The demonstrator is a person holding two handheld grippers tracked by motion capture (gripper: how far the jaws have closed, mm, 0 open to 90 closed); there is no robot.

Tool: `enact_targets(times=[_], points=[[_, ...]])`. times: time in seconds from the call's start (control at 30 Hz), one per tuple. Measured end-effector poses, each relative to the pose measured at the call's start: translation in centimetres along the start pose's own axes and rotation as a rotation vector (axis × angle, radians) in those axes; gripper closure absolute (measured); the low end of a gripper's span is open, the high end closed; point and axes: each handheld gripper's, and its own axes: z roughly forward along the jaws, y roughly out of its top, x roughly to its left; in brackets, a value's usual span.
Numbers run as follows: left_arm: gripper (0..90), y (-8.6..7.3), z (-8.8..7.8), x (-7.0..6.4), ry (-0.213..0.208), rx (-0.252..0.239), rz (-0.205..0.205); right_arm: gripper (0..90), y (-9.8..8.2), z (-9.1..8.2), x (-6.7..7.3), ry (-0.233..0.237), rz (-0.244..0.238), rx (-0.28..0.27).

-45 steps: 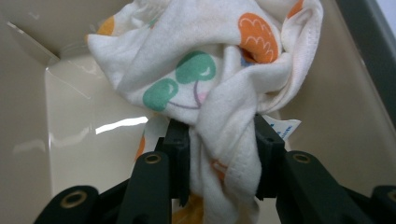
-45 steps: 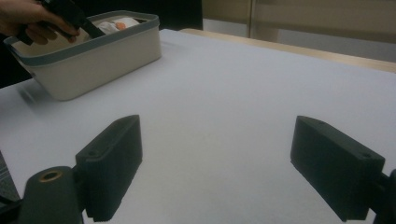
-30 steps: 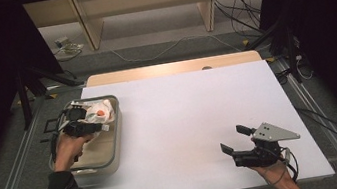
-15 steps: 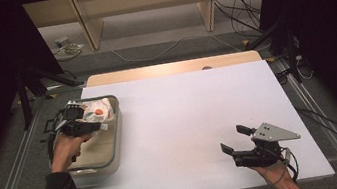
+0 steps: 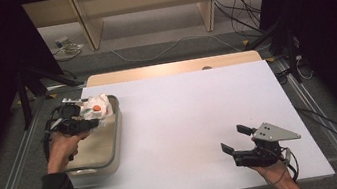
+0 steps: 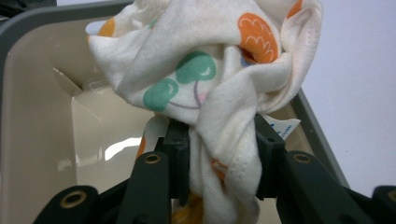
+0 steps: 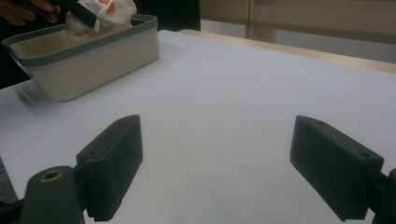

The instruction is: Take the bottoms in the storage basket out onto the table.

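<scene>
A crumpled white cloth [image 5: 96,106] printed with orange and green shapes hangs over the far end of a beige bin [image 5: 117,132] with a grey rim, at the table's left edge. My left gripper [image 5: 90,120] is shut on the cloth. In the left gripper view the cloth [image 6: 210,70] bunches above the jaws, a fold is pinched between the pads of the left gripper [image 6: 223,154], and the bin's inner wall [image 6: 42,116] lies behind. My right gripper [image 5: 232,138] rests near the table's front right. The right gripper [image 7: 217,163] stands open with nothing between its jaws.
The white tabletop [image 5: 185,117] stretches between the bin and the right gripper. From the right gripper view the bin [image 7: 93,60] and cloth [image 7: 105,9] sit far off at upper left. A wooden strip [image 5: 173,68] borders the far edge; cables lie on the floor beyond.
The left gripper and the cloth have barely shifted over the bin. The right gripper has stayed still.
</scene>
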Motion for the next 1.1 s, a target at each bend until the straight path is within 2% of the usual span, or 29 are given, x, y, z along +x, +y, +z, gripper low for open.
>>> enact_targets(times=[0.27,0.57,0.97,1.1], points=[[64.9,0.3,-0.6,-0.4,-0.016,-0.033,0.001,17.8,0.0,0.0,0.0,0.003,0.0,-0.007],[64.9,0.7,-1.4,-1.0,-0.03,-0.065,0.022,17.8,0.0,0.0,0.0,0.003,-0.001,-0.008],[64.8,1.0,-2.0,-1.6,-0.039,-0.097,0.034,17.8,0.0,-0.1,0.0,-0.002,0.005,-0.006],[64.7,1.1,-2.1,-1.9,-0.057,-0.1,0.039,17.8,0.0,-0.1,0.0,-0.003,0.006,-0.005]])
